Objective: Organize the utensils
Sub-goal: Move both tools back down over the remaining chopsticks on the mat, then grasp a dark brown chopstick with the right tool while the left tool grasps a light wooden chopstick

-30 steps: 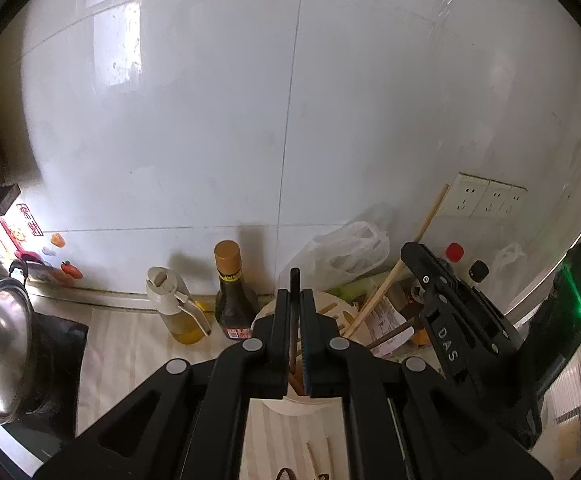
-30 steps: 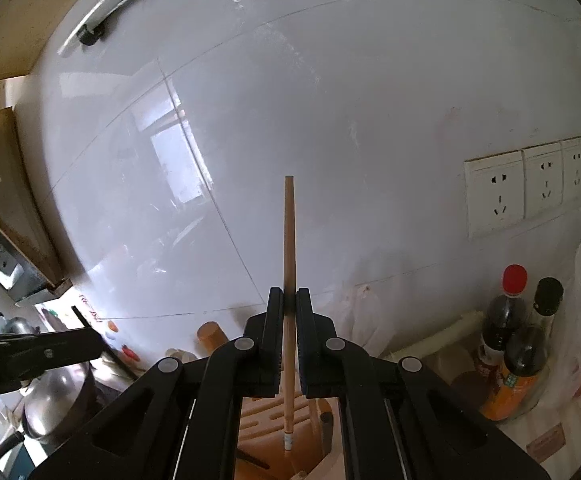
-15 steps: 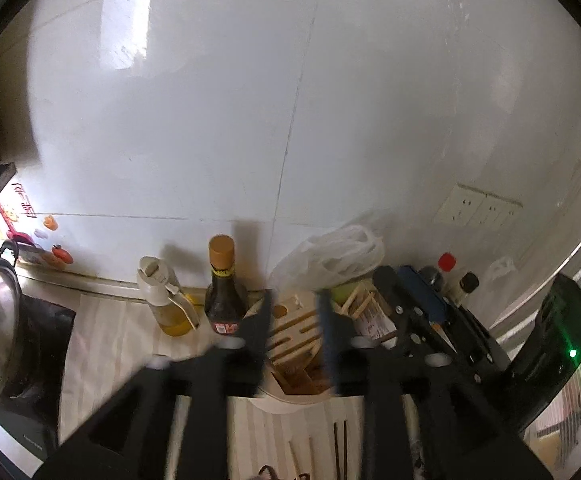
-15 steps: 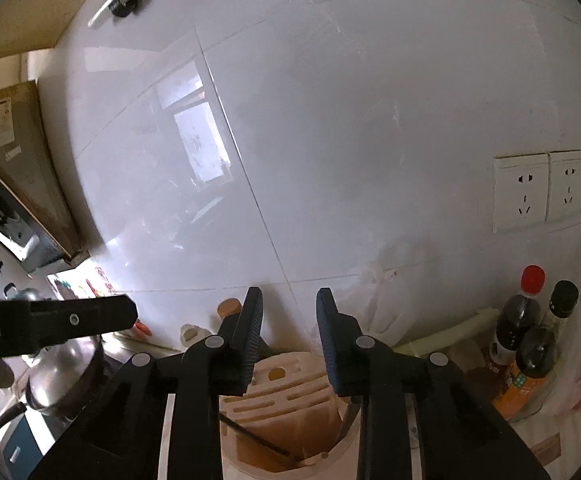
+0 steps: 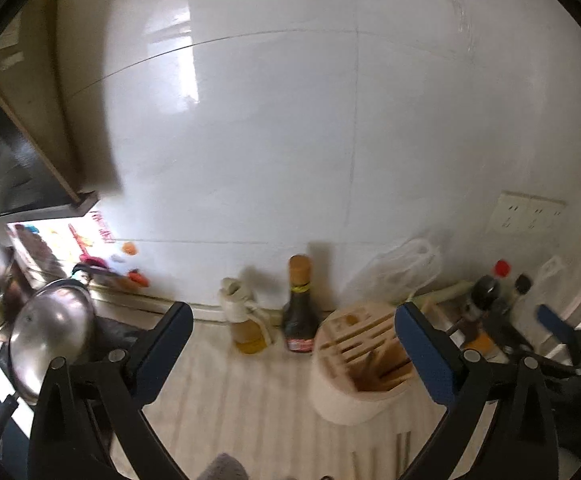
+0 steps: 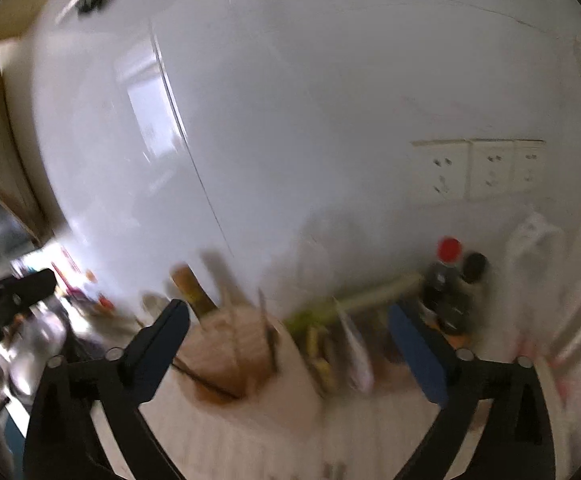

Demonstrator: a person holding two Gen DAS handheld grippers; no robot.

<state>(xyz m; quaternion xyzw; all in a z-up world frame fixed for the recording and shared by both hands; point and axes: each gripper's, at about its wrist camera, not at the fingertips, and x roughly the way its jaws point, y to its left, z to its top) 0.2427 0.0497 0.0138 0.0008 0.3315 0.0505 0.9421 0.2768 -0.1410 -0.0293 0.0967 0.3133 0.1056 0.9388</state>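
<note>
Black left gripper (image 5: 292, 354) and right gripper (image 6: 288, 350) have just opened wide and now hold nothing; their chopsticks are gone. Beige round utensil holder (image 5: 360, 372) stands beside a dark sauce bottle (image 5: 299, 312).

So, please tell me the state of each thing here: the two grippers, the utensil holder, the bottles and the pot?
Left gripper: open, jaws just opened, nothing between them.
Right gripper: open, jaws just opened, nothing held.
Utensil holder: upright on the counter, sticks standing inside.
Dark sauce bottle: upright, capped.
Oil bottle: upright.
Red-capped bottle: upright, capped.
Steel pot: lid on.
</note>
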